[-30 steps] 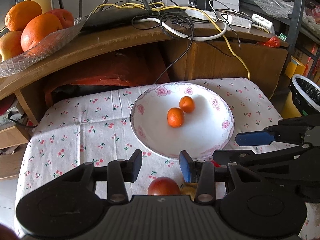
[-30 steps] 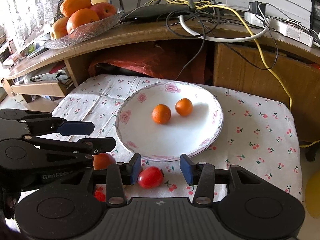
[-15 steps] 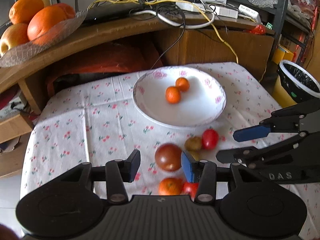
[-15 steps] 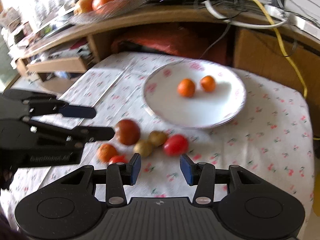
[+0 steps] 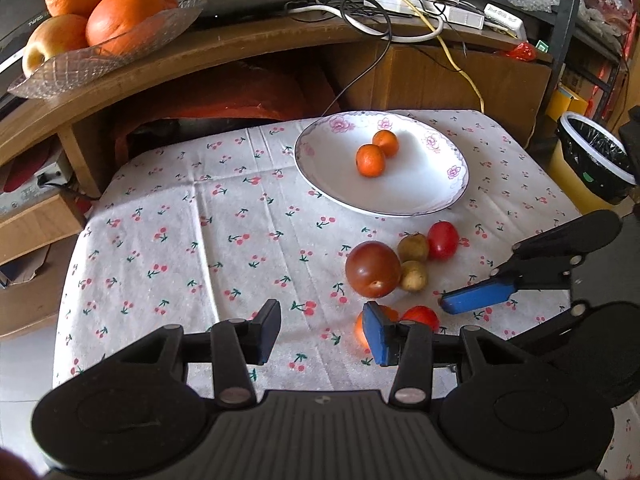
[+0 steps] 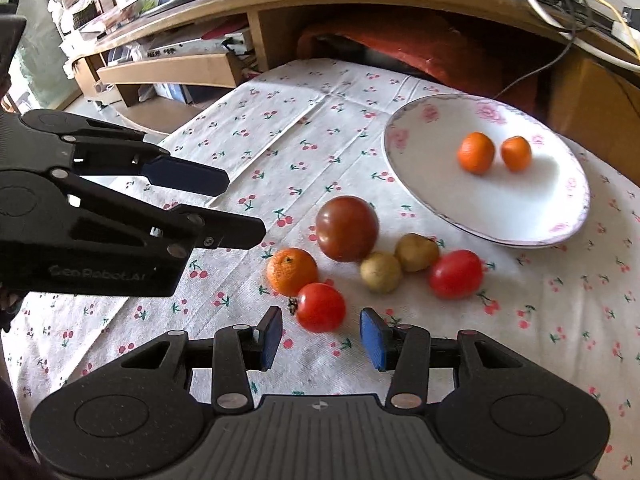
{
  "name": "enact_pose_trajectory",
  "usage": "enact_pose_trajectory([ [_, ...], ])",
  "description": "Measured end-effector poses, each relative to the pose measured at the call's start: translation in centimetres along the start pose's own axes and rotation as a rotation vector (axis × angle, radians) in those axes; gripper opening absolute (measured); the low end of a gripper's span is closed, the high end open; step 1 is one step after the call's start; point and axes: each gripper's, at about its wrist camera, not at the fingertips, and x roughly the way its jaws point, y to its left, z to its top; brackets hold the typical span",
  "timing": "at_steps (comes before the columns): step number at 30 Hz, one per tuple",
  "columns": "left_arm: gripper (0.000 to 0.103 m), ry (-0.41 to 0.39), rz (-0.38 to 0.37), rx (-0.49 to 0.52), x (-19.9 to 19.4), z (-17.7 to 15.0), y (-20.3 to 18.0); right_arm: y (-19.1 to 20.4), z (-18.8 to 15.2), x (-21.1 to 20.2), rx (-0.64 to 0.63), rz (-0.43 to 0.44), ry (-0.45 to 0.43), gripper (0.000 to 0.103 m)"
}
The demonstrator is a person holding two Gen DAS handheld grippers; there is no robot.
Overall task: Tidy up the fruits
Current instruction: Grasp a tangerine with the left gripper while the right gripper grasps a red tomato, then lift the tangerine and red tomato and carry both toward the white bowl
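Both grippers drawing back from plate (image 6: 568, 216) | left gripper (image 5: 320, 334) – jaws apart, empty | right gripper (image 6: 320, 338) – jaws apart, hovering near small red tomato (image 6: 321, 307)

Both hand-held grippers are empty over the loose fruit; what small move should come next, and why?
Probably ease the right hand-held gripper forward and down around the small red tomato. Its jaws are open, nothing is between them, and that tomato lies just ahead of the gap. The plate holds only two small oranges, so loose fruit remains on the tablecloth.

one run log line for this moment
left gripper: open, empty | right gripper: open, near small tomato | plate: two tangerines
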Motion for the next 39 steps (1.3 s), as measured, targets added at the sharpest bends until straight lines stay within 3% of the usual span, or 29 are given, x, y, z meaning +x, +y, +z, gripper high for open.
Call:
enact_pose_trajectory([
  [8, 0.052, 0.012, -0.023, 0.018, 0.2, -0.2, -0.2, -0.2, 0.1, 0.5, 0.013, 0.002, 0.011, 0.026],
  [25, 0.052, 0.08, -0.057, 0.092, 2.8, -0.5, -2.6, -2.5, -1.6, -1.0, 0.075, -0.047, 0.036, 0.025],
  [37, 0.052, 0.093, -0.019, 0.091, 4.2, -0.5, -3.4, -3.2, -1.9, -1.4, 0.102, -0.065, 0.036, 0.026],
  [39, 0.047, 0.093, -0.018, 0.088, 4.3, -0.4, -3.4, -3.1, -1.9, -1.5, 0.1, -0.064, 0.035, 0.026],
])
